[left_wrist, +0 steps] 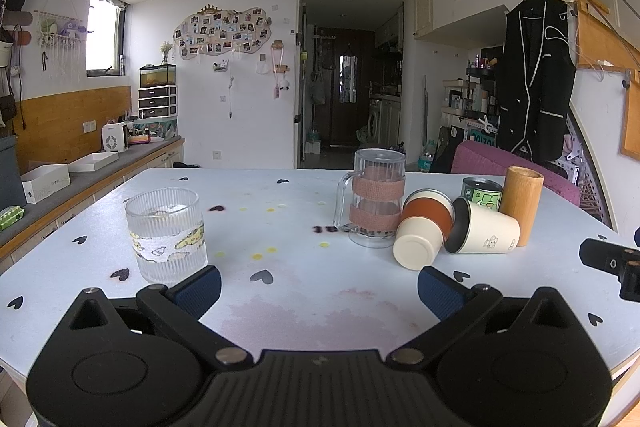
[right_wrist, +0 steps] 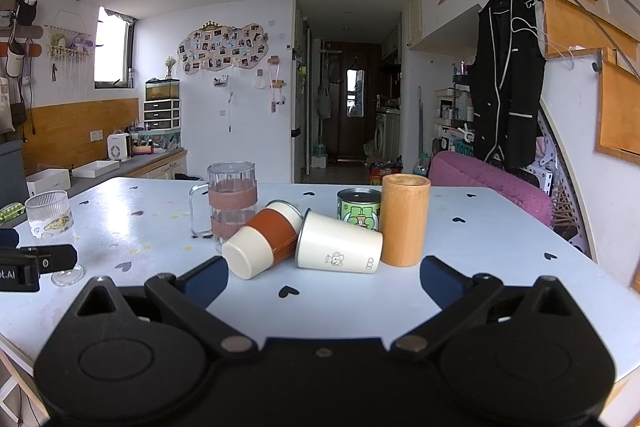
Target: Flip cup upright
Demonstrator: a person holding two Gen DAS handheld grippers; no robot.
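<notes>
Two cups lie on their sides on the white table. One is cream with a brown sleeve, its base toward me; it also shows in the left wrist view. The other is a cream cup with a small cartoon print, its mouth pointing left; it also shows in the left wrist view. My right gripper is open and empty, just in front of both cups. My left gripper is open and empty, to the left of the cups, next to a ribbed glass.
A clear handled mug with pink bands stands behind the brown-sleeved cup. A green can and a bamboo cup stand upright to the right. The ribbed glass stands far left. The left gripper's body shows at the left edge.
</notes>
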